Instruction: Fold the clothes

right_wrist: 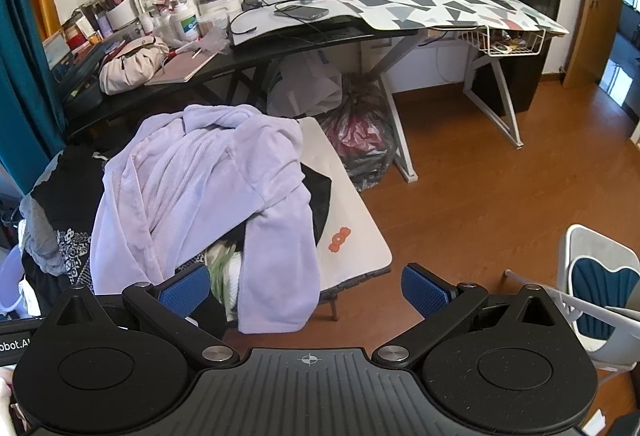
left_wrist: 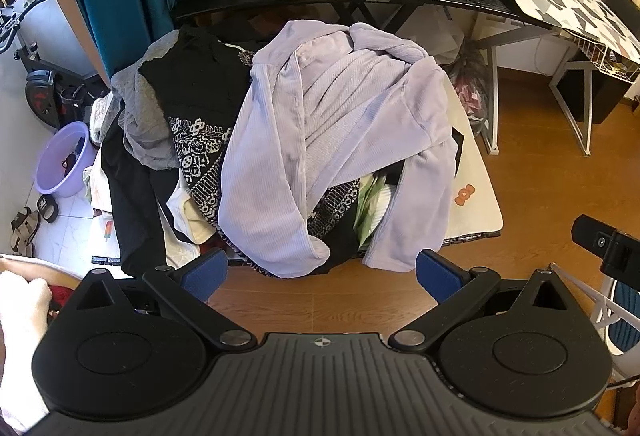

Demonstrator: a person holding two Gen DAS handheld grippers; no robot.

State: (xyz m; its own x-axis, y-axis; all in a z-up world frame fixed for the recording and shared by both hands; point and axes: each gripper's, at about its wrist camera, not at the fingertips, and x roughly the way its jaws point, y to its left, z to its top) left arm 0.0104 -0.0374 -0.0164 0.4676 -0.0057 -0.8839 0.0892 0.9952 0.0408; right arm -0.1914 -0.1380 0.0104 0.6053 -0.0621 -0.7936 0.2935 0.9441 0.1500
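**Entry: unfolded heap on small table, both grippers free**

- Left gripper: fingers spread wide, nothing between them. Hangs off the near edge of the table, apart from the cloth.
- Right gripper: fingers likewise spread, empty. Hangs at the near right corner of the table, its left pad in front of the hanging sleeve; whether it touches, cannot tell.
- Robe: lilac, ribbed, uppermost on the heap, crumpled. One sleeve and one front panel hang over the near edge.
- Black garment: under the robe's left side. Patterned cloth, black and white, lies beneath the robe and emerges at the near edge too.
- Grey garment: far left of the heap, beside the black one.
- Basin: on the floor, left of the table.
- Step in hand, as judged: none begun; no item folded.

Risks:
1. Robe lies interlocked with the layers below. A pinch taken too deep likely catches the patterned cloth as well, and lifting drags the heap.
2. Much cloth overhangs the near and left edges. A pull toward the person may tip items to the floor or into the basin.
3. Bare table shows only at the right. Too little flat room means a crooked fold.
4. Grasping the dangling sleeve alone leaves the robe twisted when raised.
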